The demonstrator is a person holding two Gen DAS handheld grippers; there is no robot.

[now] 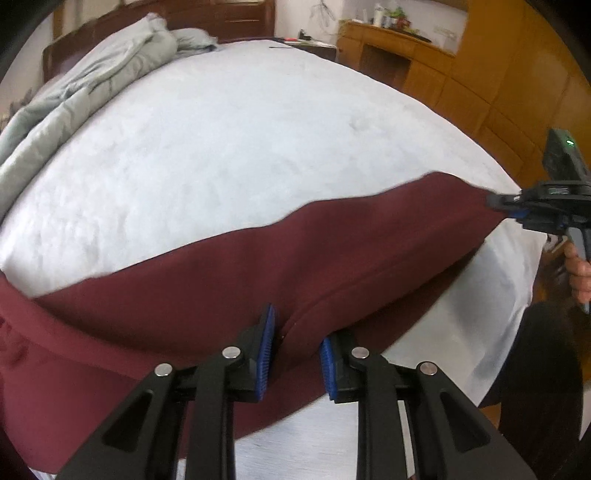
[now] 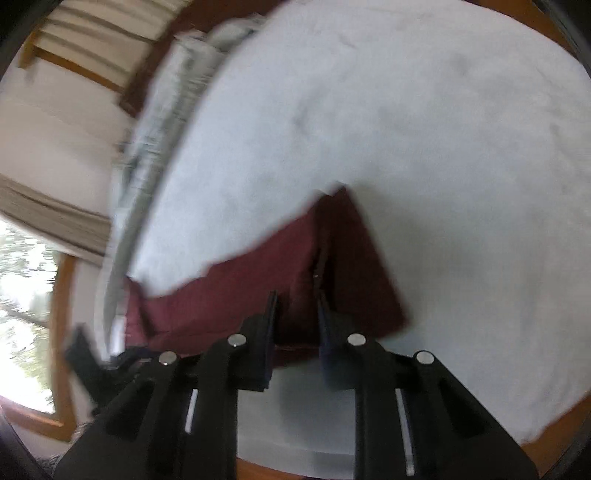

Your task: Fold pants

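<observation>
Dark red pants (image 1: pixel 229 280) hang stretched above a white bed (image 1: pixel 221 140). My left gripper (image 1: pixel 297 347) is shut on a fold of the pants near the view's bottom, cloth pinched between its blue pads (image 1: pixel 267 343). My right gripper (image 1: pixel 508 206) shows at the right edge of the left wrist view, shut on the pants' far end and pulling it taut. In the blurred right wrist view my right gripper (image 2: pixel 295 321) holds the red cloth (image 2: pixel 258 280) between its fingers above the bed (image 2: pixel 406 129).
A crumpled grey quilt (image 1: pixel 92 74) lies along the bed's far left side by the dark wooden headboard (image 1: pixel 221 14). Wooden cabinets (image 1: pixel 498 74) stand to the right. A window (image 2: pixel 26 295) is at the left of the right wrist view.
</observation>
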